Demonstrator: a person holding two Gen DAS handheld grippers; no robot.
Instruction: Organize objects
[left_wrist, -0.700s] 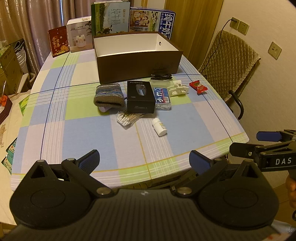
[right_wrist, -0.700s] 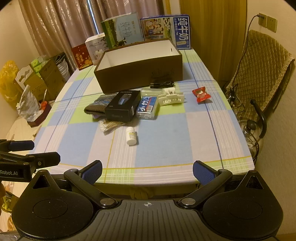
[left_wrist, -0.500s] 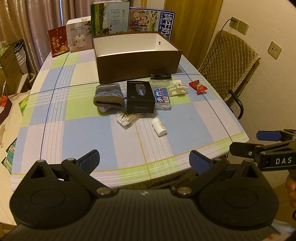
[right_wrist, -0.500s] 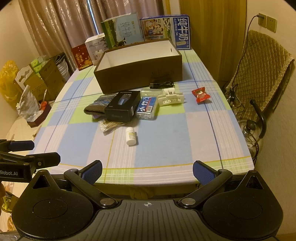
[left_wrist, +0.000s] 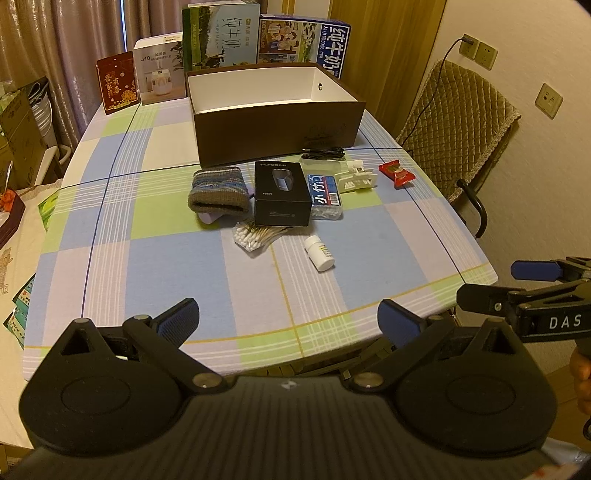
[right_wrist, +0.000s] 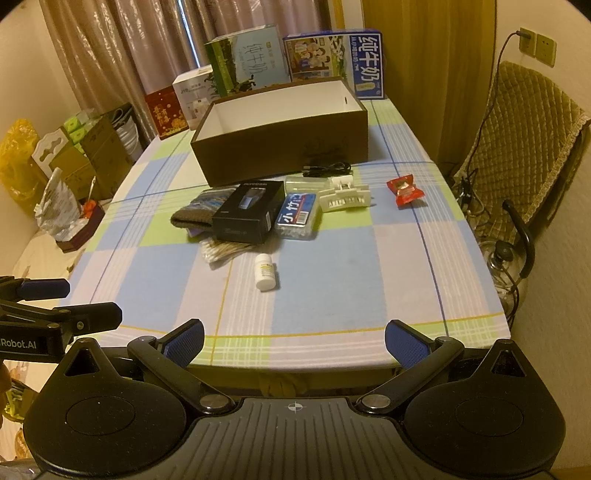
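Observation:
An open brown box (left_wrist: 277, 133) (right_wrist: 284, 151) with a white inside stands far across the checked table. In front of it lie a knitted sock roll (left_wrist: 218, 190), a black shaver box (left_wrist: 282, 194) (right_wrist: 249, 212), a blue-labelled toothpick case (left_wrist: 325, 195) (right_wrist: 299, 216), a white clip (left_wrist: 356, 177) (right_wrist: 345, 197), a red candy (left_wrist: 397, 173) (right_wrist: 405, 192), cotton swabs (left_wrist: 255, 236) (right_wrist: 221, 251), a white pill bottle (left_wrist: 319, 253) (right_wrist: 265, 271) and a black cable (left_wrist: 323, 152). My left gripper (left_wrist: 288, 319) and right gripper (right_wrist: 295, 339) hang open and empty over the table's near edge.
Cartons and gift boxes (left_wrist: 221, 37) line the far table edge. A quilted chair (left_wrist: 458, 136) stands at the right, with cardboard boxes and bags (right_wrist: 74, 155) on the floor at the left. The other gripper's fingers (left_wrist: 524, 291) show at the side of each view.

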